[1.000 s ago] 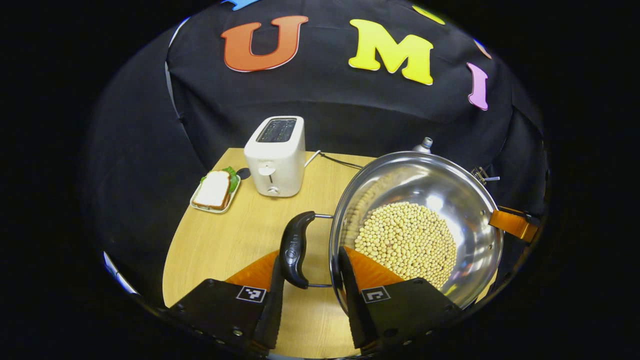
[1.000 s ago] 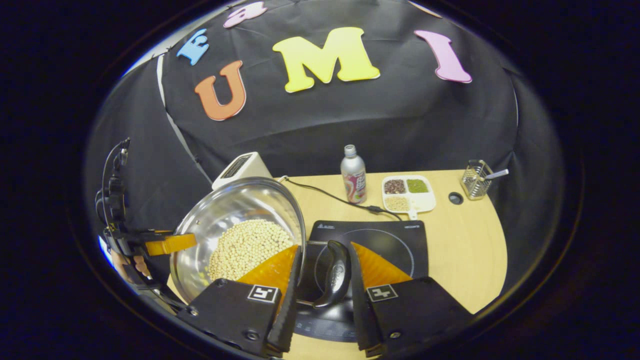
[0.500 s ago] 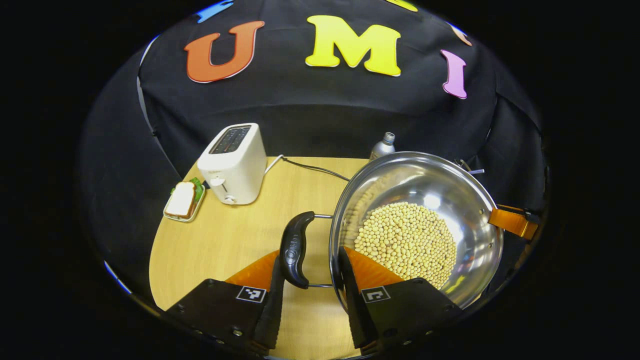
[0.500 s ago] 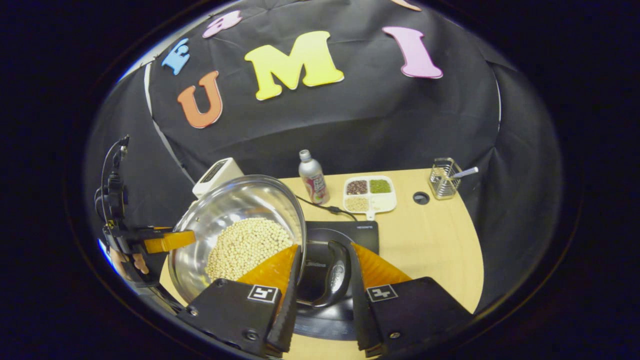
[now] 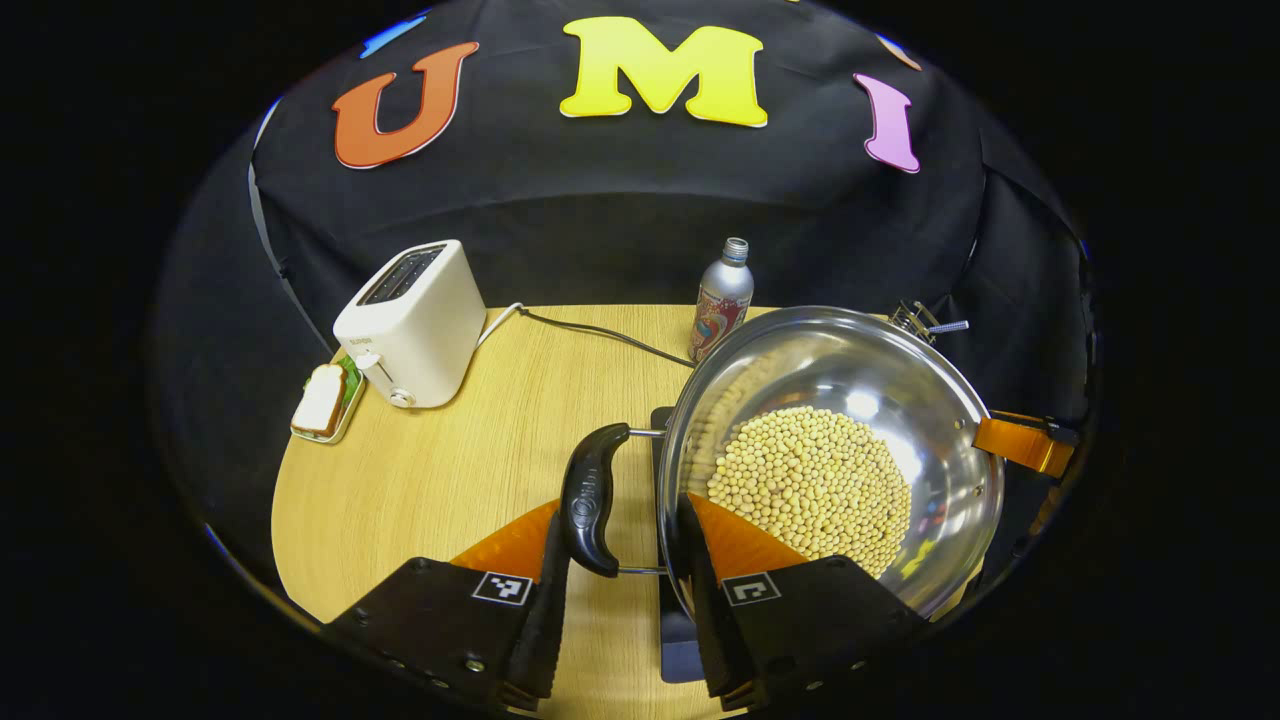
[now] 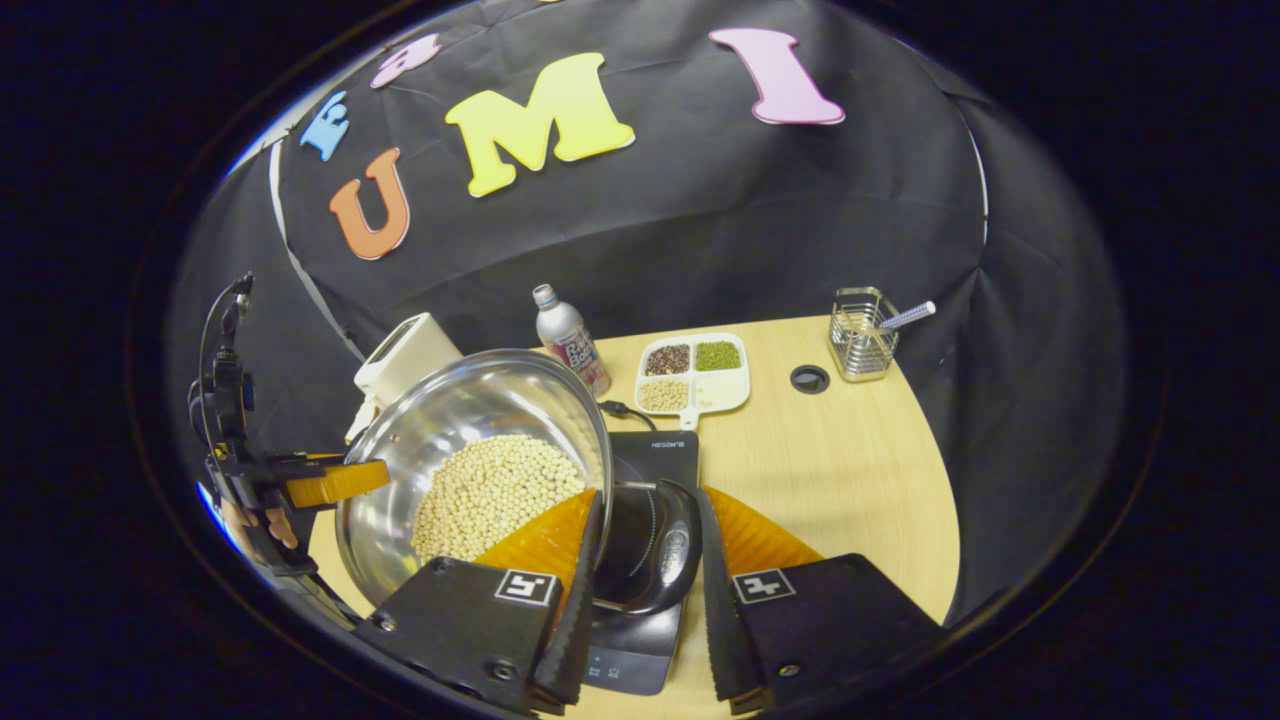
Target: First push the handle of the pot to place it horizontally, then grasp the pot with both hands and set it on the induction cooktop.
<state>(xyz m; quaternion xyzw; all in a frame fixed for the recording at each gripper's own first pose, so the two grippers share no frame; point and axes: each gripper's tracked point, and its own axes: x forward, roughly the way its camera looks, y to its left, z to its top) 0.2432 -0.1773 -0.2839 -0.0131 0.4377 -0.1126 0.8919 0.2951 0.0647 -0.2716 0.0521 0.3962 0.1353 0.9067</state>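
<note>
Left gripper view: left gripper [image 5: 620, 600] has its jaws set one each side of the pot's left handle [image 5: 592, 497]; one finger looks to touch the handle's outer face, the other sits against the pot wall, with a visible gap on the inner side. Cannot tell if it is truly clamped, but it looks like a carrying grip. The pot [image 5: 835, 450], steel and full of soybeans [image 5: 810, 485], sits right of and just beyond the jaws. It appears to be held up off the worktop [image 5: 450, 480]. A dark edge of the induction cooktop [image 5: 680, 640] shows directly under the pot's near-left rim. The handle's long axis runs near-to-far along the fingers. Toaster [image 5: 412, 322] and sandwich plate [image 5: 322, 402] are far left, bottle [image 5: 722, 300] far centre. The other gripper shows at the pot's right rim.

Right gripper view: right gripper [image 6: 640, 610] straddles the pot's right handle [image 6: 668, 550], jaws either side, gap visible, so closure is again unclear. The pot lies left of the jaws. The cooktop lies straight below and ahead of this handle, partly covered by the pot. The two handles sit on opposite sides, so the pot's handle-to-handle axis runs left-right between the grippers. My read: the pot is nearly over the cooktop; what's left is centring and lowering. Both grippers look equally close. Divided tray [image 6: 692, 372] and wire holder [image 6: 862, 325] are far right, apart from the cooktop.
</note>
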